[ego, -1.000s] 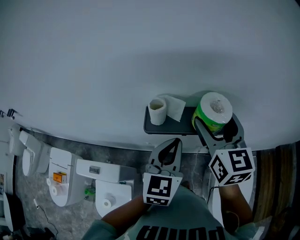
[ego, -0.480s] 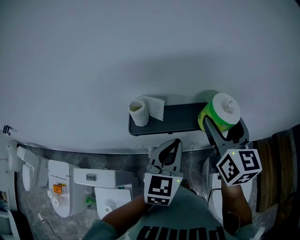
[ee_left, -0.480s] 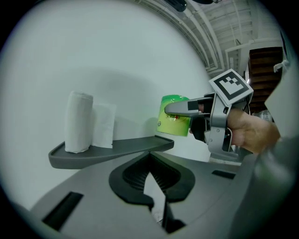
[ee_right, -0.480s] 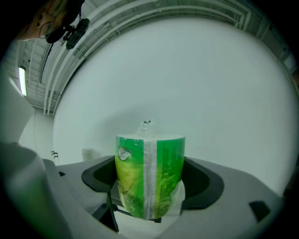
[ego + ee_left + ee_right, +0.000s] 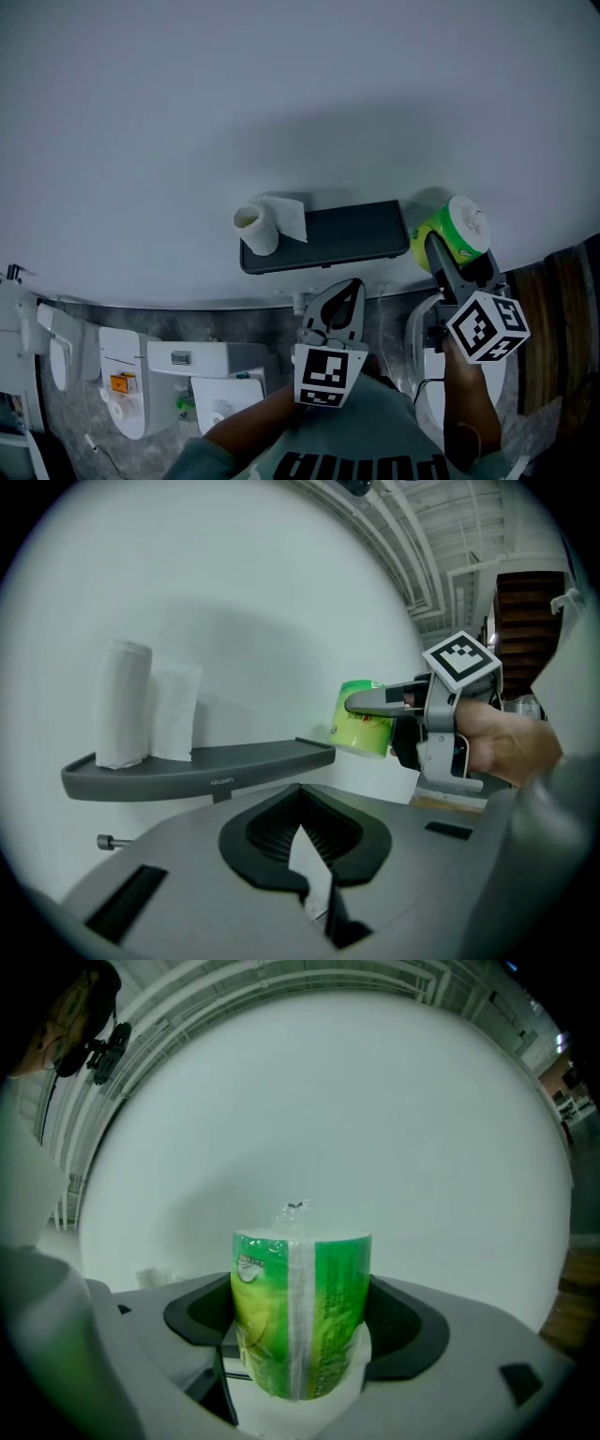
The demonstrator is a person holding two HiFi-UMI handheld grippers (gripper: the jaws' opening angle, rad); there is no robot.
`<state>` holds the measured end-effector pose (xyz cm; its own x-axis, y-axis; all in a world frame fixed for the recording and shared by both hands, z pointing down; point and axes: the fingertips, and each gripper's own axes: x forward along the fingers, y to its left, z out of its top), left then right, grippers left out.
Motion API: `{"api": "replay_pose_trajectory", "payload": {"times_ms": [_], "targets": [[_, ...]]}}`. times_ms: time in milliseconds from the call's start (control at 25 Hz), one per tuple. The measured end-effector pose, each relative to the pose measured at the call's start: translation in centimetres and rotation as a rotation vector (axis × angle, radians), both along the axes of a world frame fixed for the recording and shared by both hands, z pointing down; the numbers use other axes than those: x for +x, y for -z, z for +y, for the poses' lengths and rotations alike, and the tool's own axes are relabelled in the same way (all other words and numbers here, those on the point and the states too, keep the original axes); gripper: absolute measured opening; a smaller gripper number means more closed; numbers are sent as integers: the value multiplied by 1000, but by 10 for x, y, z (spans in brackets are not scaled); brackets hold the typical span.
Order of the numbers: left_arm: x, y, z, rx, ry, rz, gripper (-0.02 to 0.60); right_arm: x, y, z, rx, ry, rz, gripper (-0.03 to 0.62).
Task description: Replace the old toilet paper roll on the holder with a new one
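Right claw (image 5: 445, 246) clamps wrapped green roll (image 5: 461, 228); left claw (image 5: 352, 283) closed, empty; old roll (image 5: 255, 228) on shelf (image 5: 347, 239).

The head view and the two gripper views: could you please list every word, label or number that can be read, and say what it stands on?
Nothing reads clearly.
Holder shelf, front edge: a small brand word, too small to read.
New roll, green wrapper: print too blurred to read.
Shirt: large letters, cut off by the picture's edge.
Marker cubes: square patterns only, no words.
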<state>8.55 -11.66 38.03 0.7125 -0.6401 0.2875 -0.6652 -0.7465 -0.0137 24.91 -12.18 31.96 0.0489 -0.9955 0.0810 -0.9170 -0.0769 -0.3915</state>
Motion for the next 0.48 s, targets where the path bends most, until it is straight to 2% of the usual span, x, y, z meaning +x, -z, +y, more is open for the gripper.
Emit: {"api": "replay_pose_trajectory", "payload": {"times_ms": [240, 480], "targets": [[1, -11, -1, -9, 8, -25, 8, 17, -31, 2, -21, -39, -137, 413], [-1, -19, -3, -17, 15, -45, 8, 19, -63, -4, -32, -33, -316, 413]]}}
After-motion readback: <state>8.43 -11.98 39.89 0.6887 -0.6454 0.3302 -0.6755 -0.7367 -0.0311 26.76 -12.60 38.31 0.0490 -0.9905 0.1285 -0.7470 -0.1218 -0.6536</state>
